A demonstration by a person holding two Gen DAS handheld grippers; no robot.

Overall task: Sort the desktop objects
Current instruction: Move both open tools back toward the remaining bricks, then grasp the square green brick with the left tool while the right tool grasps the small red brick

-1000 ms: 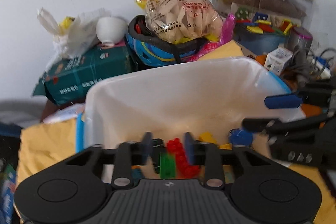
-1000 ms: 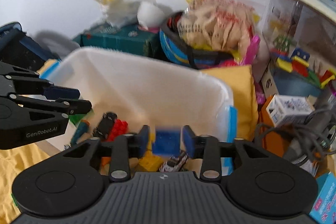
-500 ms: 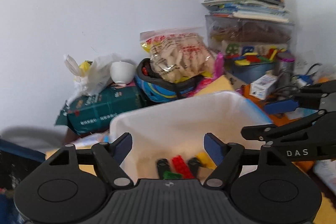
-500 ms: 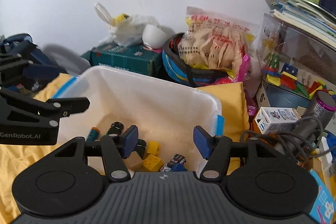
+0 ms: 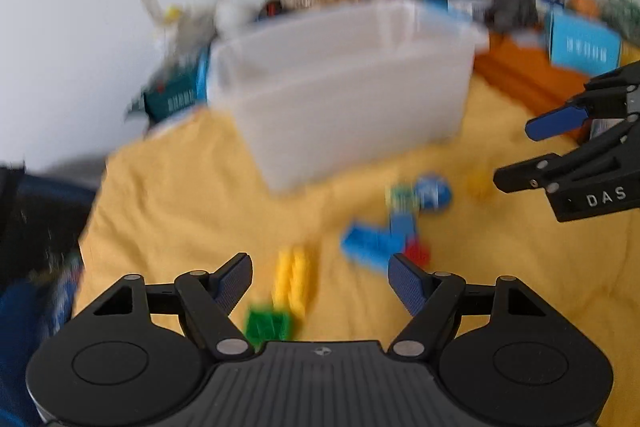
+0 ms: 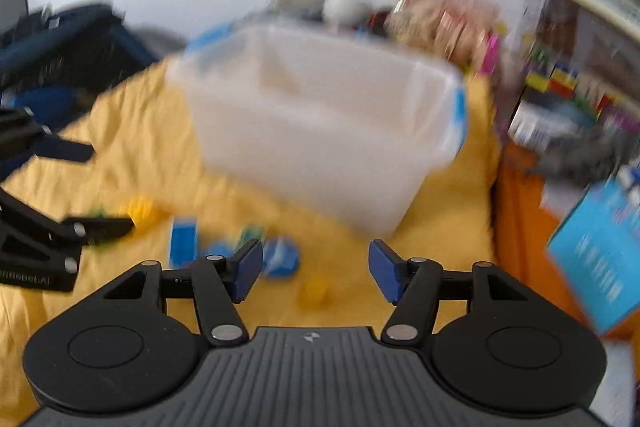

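Bricks lie ahead: yellow brick (image 5: 294,277), long axis pointing away, sits between the open, empty left gripper (image 5: 320,283) fingers — right gripper (image 6: 316,273) (also open, empty) faces a small yellow block (image 6: 316,291).

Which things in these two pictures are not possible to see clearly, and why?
- Inside of the white bin: hidden by its own frosted wall, both views.
- Small bricks on the yellow cloth: motion blur hides their shapes; the yellow brick and blue brick are only colour smears.
- Clutter by the wall: blurred, labels unreadable.
- Light-blue box: blurred, its print unreadable, right wrist view.
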